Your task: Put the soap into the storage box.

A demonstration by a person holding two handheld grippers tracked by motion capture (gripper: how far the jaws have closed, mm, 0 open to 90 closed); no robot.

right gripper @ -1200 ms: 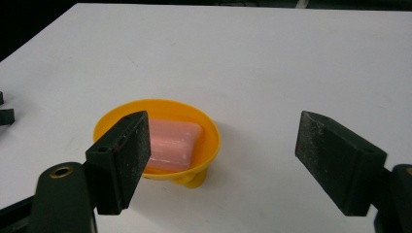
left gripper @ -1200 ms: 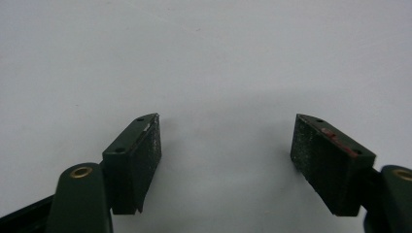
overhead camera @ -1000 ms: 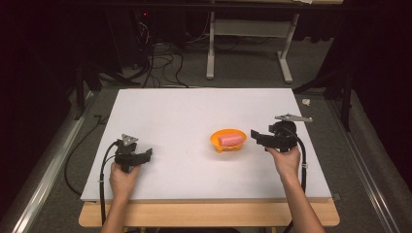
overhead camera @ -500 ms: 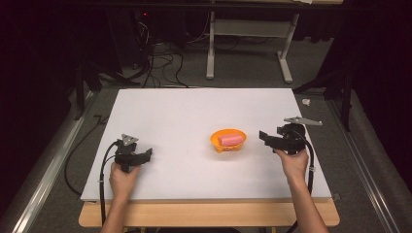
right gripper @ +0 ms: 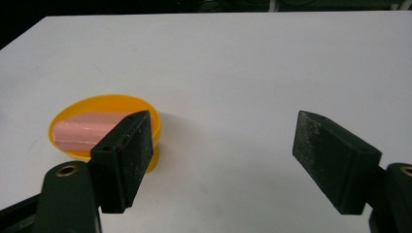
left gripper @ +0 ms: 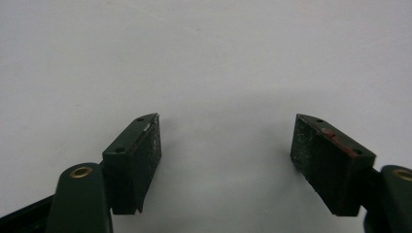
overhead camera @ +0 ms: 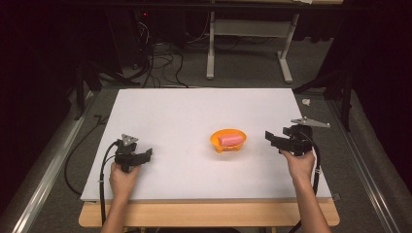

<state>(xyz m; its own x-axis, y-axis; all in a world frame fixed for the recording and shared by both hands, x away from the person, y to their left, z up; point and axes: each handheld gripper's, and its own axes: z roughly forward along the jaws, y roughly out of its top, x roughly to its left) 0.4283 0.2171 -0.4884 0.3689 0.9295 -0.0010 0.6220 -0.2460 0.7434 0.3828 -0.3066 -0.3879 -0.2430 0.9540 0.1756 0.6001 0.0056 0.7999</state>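
A white rectangular table top [overhead camera: 194, 121] takes up the middle of the high view, with dark floor and cables behind it. Right of centre sits a small round orange plastic bowl [overhead camera: 228, 140], and inside it lies a pale pink rounded block [overhead camera: 231, 140].

At the lower left of that view, a hand holds the black 2-jaw left gripper [overhead camera: 147, 154] low over the white surface, well apart from the bowl. In the left gripper view its jaws [left gripper: 226, 160] stand spread wide, with only bare white table between them.

At the right of the high view, the other hand holds the black right gripper [overhead camera: 268, 138], pointing toward the bowl and near it without touching. Its jaws have just been closing, yet in the right gripper view [right gripper: 221, 160] they stand apart with nothing between them. There the orange bowl [right gripper: 150, 116] sits at the left of the frame, partly behind the left-hand jaw, and the pink block [right gripper: 80, 131] lies inside it.
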